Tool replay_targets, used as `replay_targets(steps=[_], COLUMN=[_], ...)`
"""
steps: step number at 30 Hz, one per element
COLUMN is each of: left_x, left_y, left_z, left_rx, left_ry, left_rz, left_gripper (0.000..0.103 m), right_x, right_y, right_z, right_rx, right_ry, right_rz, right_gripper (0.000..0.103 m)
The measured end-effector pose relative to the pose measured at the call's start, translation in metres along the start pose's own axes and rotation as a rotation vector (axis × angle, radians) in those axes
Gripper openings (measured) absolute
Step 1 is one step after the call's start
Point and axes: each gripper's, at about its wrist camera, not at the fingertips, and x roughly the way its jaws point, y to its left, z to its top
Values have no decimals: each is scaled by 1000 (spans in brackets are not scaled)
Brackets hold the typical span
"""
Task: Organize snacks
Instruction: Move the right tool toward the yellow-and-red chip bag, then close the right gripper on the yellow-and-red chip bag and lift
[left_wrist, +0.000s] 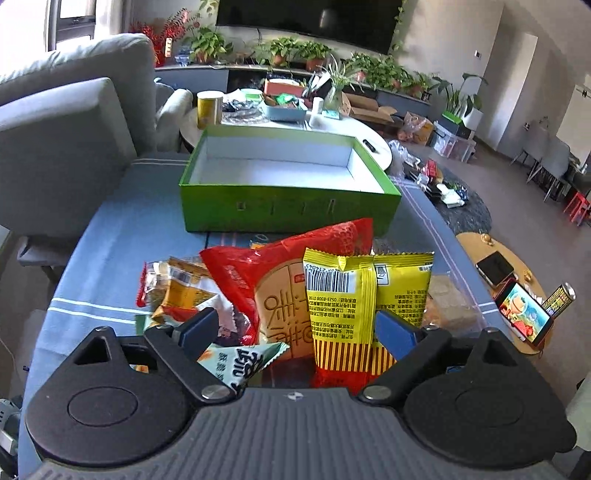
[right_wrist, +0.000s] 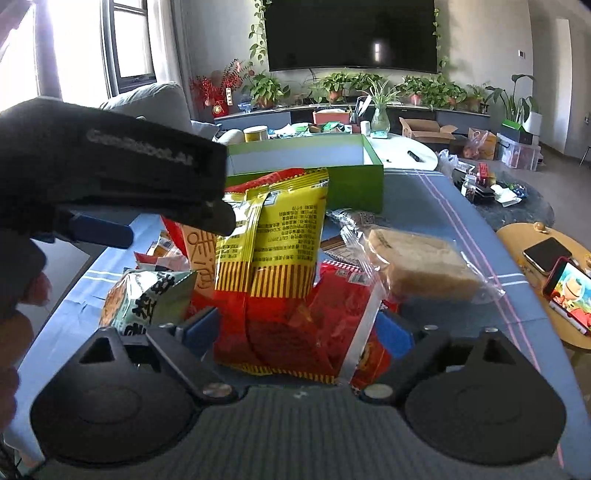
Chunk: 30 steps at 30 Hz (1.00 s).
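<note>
A pile of snack packets lies on the blue-clothed table (left_wrist: 110, 258) in front of an open, empty green box (left_wrist: 288, 210) (right_wrist: 354, 184). Two yellow packets (left_wrist: 340, 295) (right_wrist: 280, 236) stand upright against a red cookie packet (left_wrist: 251, 273). My left gripper (left_wrist: 295, 332) is open, with these packets between its blue pads and a gap at each side. My right gripper (right_wrist: 295, 328) is shut on the red, crumpled lower end of the yellow packets. One of the left gripper's blue fingers (right_wrist: 103, 229) shows at the upper left in the right wrist view.
A green-and-white packet (left_wrist: 243, 362) (right_wrist: 147, 295) and small orange packets (left_wrist: 177, 288) lie left of the pile; bagged bread (right_wrist: 417, 266) lies to the right. A phone (left_wrist: 524, 317) stands on a round side table at the right. A grey sofa (left_wrist: 55, 147) is at the left.
</note>
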Motion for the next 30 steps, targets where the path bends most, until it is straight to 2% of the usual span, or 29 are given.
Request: replay_targets(steps=[3, 5, 7, 14, 23, 30], left_x=[12, 19, 26, 36, 43, 42], left_y=[0, -1, -4, -17, -24, -20], left_z=[0, 0, 0, 2, -3, -2], left_rx=[-9, -15, -13, 28, 46, 29], left_ry=[30, 48, 58, 57, 47, 60], left_rz=[-18, -29, -27, -20, -18, -62], left_gripper=[90, 89, 89, 91, 96, 95], right_x=[3, 7, 8, 11, 14, 14], right_y=[2, 1, -1, -1, 6, 5], right_z=[-1, -2, -4, -4, -8, -8], right_rx=[-7, -8, 15, 44, 19, 19], right_ry=[4, 16, 22, 39, 57, 65], right_rz=[-5, 12, 42, 61, 79, 94], right_gripper=[72, 64, 59, 55, 54, 47])
